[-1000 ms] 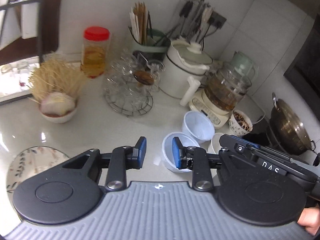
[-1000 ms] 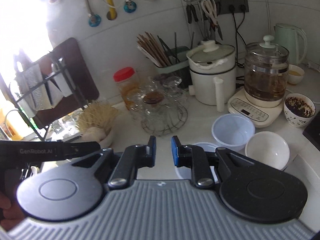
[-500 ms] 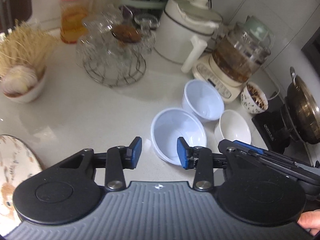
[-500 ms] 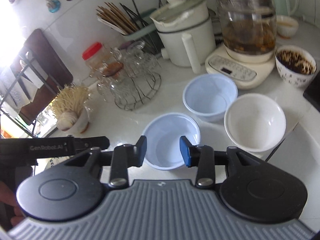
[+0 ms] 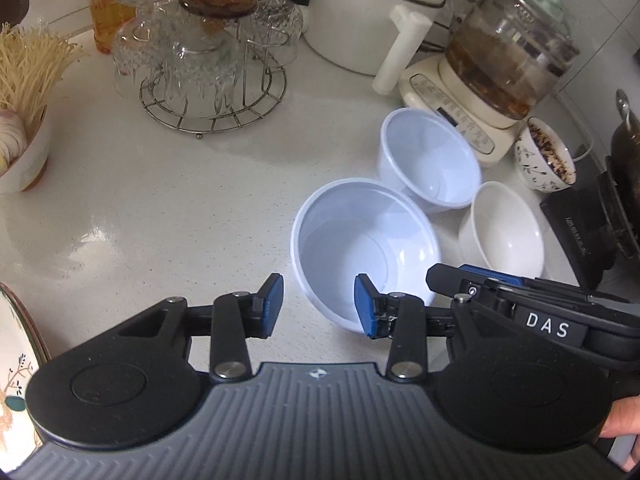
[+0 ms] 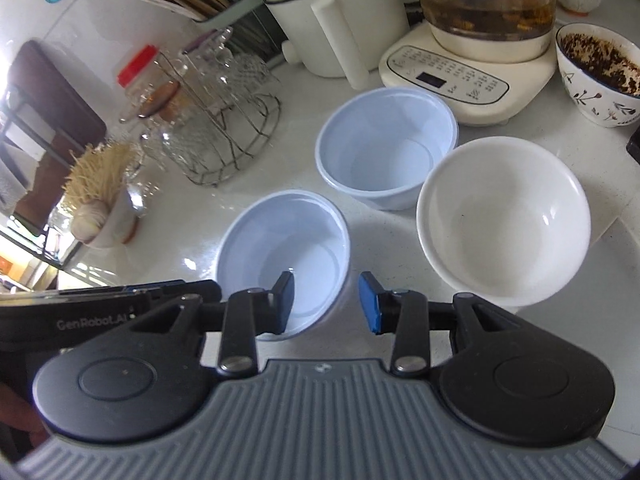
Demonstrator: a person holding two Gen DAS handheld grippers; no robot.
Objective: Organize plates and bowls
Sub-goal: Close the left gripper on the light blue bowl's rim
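Three empty bowls sit grouped on the white speckled counter (image 5: 168, 200) in front of me: a pale blue plastic bowl (image 5: 366, 252) nearest, a second pale blue bowl (image 5: 430, 160) just behind it by the cream base of the glass kettle (image 5: 500, 64), and a glossy white ceramic bowl (image 5: 506, 232) beside them toward the counter's right edge. The two blue ones are thin-walled, smooth and round-rimmed, with flat bottoms; the white one is thicker and deeper. My left gripper (image 5: 318, 306) is spread wide and holds nothing, its blue pads straddling the near rim of the closest blue bowl, one pad over the inside and one outside; I cannot tell whether either touches. My right gripper (image 6: 326, 302) is likewise parted wide and empty, set across the same bowl's (image 6: 286, 256) rim on its right side. A patterned plate (image 5: 16, 372) shows at the counter's near left edge. Upturned glasses on a wire rack (image 5: 208, 60) stand toward the back.
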